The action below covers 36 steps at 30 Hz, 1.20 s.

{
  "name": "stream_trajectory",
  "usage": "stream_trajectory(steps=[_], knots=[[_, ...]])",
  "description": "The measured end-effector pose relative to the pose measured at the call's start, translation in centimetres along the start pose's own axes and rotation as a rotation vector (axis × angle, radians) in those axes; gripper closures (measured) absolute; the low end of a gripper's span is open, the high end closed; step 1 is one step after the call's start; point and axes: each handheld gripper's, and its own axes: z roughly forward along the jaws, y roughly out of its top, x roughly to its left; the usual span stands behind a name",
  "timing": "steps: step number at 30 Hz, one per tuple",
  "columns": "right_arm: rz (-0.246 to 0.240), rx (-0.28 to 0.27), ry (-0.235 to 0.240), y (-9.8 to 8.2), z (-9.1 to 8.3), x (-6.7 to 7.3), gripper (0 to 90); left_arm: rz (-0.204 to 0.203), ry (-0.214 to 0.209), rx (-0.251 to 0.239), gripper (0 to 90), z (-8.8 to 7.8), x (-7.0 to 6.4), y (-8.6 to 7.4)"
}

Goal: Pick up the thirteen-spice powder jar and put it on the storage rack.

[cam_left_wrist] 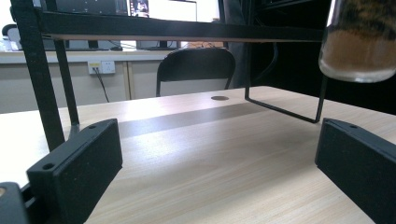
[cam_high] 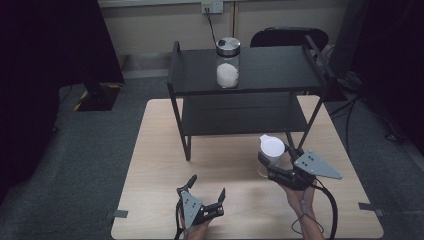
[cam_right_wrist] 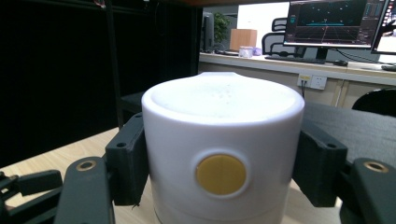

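White plastic, the jar (cam_high: 271, 150) sat clenched in our right claw (cam_high: 274, 164) just above the table (cam_high: 160, 165) beside the rack (cam_high: 240, 95), gripped at the cap for lifting; our left claw (cam_high: 206, 188) rested released.

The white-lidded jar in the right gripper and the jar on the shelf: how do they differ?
The white-lidded jar has a white lid with a yellow button; the shelf jar has a silvery metal lid. The white-lidded jar holds brown powder and is clamped in the right gripper over the table; the shelf jar holds white powder and stands free on the black shelf. Both are upright with clear bodies.
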Motion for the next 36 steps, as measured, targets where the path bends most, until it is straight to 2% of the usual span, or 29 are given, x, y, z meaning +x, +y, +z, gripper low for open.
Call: stream_trajectory(steps=[13, 25, 30, 36], knots=[[0.002, -0.02, 0.031, 3.5, -0.1, -1.4, 30.3, 0.0, 0.0, -0.001, 0.2, 0.0, 0.0, 0.0], [-0.016, -0.031, 0.06, 7.1, 0.4, -2.8, 30.4, 0.0, 0.0, 0.0, 0.2, 0.0, 0.0, 0.0], [-0.03, -0.038, 0.068, 9.1, 0.8, -3.5, 30.4, 0.0, 0.0, 0.0, 0.2, 0.0, 0.0, 0.0], [-0.019, -0.051, 0.076, 10.8, 1.3, -4.3, 30.4, 0.0, 0.0, 0.0, 0.2, 0.0, 0.0, 0.0]])
